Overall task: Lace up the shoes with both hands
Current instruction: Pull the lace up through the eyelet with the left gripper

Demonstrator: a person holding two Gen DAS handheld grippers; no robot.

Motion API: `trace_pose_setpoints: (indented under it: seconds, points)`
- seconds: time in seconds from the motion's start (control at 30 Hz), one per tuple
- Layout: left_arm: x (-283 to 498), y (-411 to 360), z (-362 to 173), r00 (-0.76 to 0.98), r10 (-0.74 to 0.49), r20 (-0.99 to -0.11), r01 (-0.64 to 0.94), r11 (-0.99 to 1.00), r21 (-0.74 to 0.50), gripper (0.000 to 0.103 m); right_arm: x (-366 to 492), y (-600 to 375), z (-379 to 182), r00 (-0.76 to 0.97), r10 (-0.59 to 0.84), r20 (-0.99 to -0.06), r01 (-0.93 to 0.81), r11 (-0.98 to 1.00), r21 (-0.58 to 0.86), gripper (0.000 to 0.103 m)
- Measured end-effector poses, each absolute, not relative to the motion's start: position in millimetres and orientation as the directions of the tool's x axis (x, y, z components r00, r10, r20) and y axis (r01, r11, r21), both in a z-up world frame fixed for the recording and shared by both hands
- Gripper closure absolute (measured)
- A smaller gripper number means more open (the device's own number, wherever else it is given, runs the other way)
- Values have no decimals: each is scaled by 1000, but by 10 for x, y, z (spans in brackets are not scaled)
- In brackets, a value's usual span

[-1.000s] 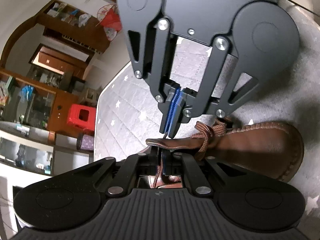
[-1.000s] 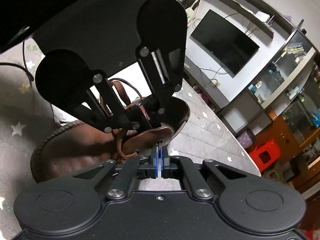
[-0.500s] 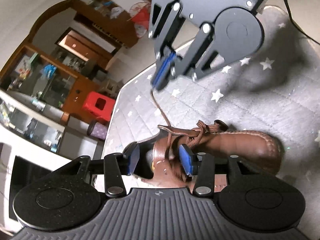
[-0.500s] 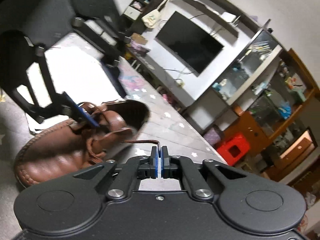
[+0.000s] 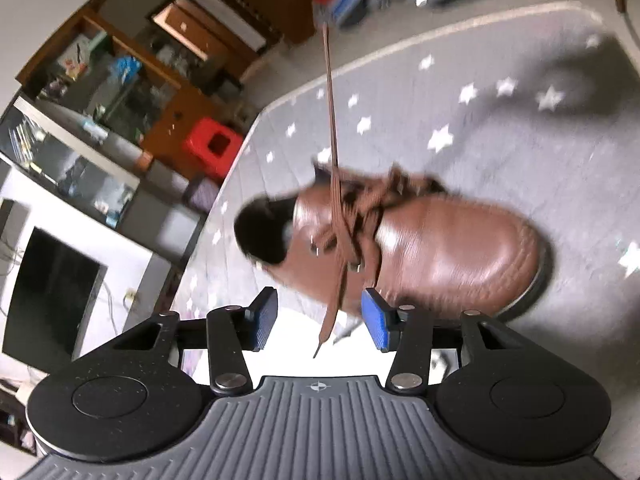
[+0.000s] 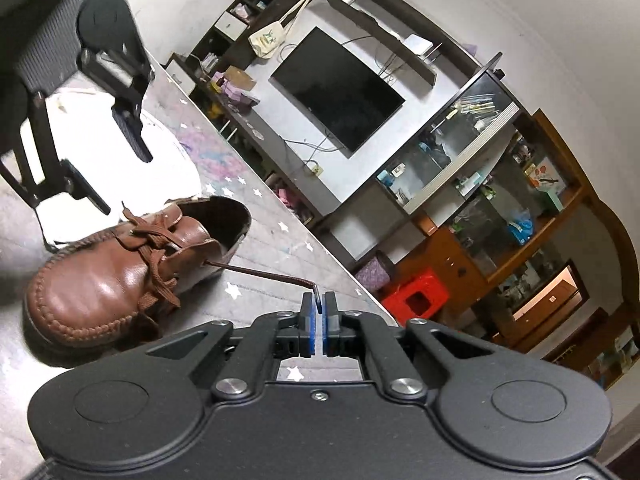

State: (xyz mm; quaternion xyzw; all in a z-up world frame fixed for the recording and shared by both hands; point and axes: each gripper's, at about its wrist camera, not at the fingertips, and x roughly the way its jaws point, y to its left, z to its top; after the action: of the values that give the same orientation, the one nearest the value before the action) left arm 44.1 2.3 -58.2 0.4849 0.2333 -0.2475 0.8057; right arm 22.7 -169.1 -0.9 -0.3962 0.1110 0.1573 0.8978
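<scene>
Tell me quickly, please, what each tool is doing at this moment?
Left tool: open, having just narrowed; a loose lace end hangs between its pads, ungripped.
Right tool: closed on the other lace end, drawn from the shoe.

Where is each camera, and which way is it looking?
Left wrist: on the left gripper, open, looking down at the brown shoe on the starry rug.
Right wrist: on the right gripper, pinching the lace, facing the TV.
Both show the shoe, lace, and red stool.
</scene>
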Motion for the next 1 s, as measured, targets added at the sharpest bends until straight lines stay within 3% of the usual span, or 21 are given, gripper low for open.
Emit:
trace_pose_setpoints:
  seconds: [0.1,0.43,0.57,0.77,0.9,1.0]
  points:
    - [575,78,-645,748,-167,-643,643,421,639,75,214,-1669,-6,926,196,-323,-370,641,-673,100]
    - [719,136,-696,700,-206,-684,699,393,597,75,271,-1670,-28,917,202,-345,-390,642,-661,100]
    - [779,143,-723,669,-214,-712,731,366,577,91,276,-1668,-22,915,208,-345,-395,636,-663,100]
    - [683,57,-797,696,-198,-690,717,247,652,92,286,-1669,-10,913,217,-345,-401,633,-663,100]
    - [720,65,-777,706,-187,-683,703,301,645,102,275,-1662,-17,912,218,-348,-404,631,-662,100]
    - [725,114,-703,726,-193,-660,673,393,626,103,268,-1679,-23,912,212,-350,-401,634,-661,100]
